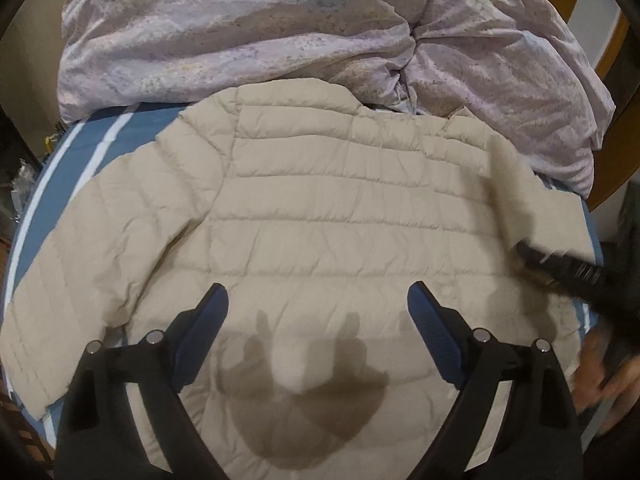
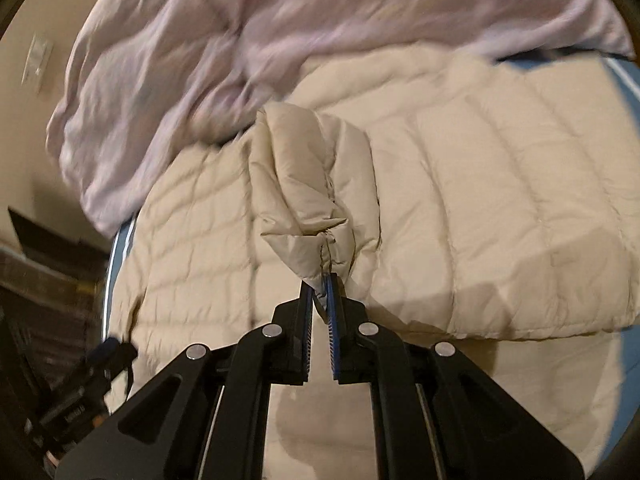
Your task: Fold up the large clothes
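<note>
A beige quilted puffer jacket (image 1: 320,216) lies flat, back up, on a blue striped bed sheet (image 1: 72,160). My left gripper (image 1: 318,300) is open and empty, hovering above the jacket's lower back. My right gripper (image 2: 320,284) is shut on the cuff of the jacket's sleeve (image 2: 304,184) and holds it lifted over the jacket body (image 2: 500,200). In the left wrist view the right gripper (image 1: 560,268) shows blurred at the right edge with the raised sleeve (image 1: 532,208).
A crumpled lilac duvet (image 1: 260,32) lies heaped behind the jacket's collar; it also shows in the right wrist view (image 2: 200,60). A wooden bed frame (image 1: 616,112) is at the far right. Dark furniture (image 2: 48,272) stands beside the bed.
</note>
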Tool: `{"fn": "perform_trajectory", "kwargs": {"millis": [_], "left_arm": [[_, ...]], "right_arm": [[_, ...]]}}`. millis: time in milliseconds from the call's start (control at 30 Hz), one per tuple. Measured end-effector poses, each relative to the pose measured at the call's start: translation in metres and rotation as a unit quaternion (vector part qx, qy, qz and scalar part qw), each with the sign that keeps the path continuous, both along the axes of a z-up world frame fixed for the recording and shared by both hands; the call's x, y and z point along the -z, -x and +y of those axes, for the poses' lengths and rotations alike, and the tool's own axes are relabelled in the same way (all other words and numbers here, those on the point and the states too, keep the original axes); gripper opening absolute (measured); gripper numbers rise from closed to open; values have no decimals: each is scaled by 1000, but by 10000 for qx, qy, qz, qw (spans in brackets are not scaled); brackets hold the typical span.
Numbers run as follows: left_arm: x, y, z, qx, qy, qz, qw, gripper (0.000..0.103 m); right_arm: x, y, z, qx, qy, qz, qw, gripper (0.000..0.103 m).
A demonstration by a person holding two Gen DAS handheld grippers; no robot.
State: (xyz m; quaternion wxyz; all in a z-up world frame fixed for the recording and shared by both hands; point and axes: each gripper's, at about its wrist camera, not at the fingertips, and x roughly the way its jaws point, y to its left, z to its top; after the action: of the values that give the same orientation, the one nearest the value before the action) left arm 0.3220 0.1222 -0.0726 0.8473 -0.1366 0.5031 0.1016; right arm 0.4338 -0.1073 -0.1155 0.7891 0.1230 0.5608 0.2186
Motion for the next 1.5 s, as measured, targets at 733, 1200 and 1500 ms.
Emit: {"fn": "perform_trajectory", "kwargs": {"millis": [733, 1200, 1500], "left_arm": [[17, -81, -30, 264, 862, 292, 9955, 73], [49, -103, -42, 167, 1145, 624, 9913, 8], [36, -91, -26, 140, 531, 331, 9979, 6]], "right_arm": [[22, 24, 47, -418, -208, 298, 9985, 8], [11, 27, 50, -605, 121, 128, 9980, 22], [-28, 28, 5, -61, 928, -1085, 9897, 54]]}}
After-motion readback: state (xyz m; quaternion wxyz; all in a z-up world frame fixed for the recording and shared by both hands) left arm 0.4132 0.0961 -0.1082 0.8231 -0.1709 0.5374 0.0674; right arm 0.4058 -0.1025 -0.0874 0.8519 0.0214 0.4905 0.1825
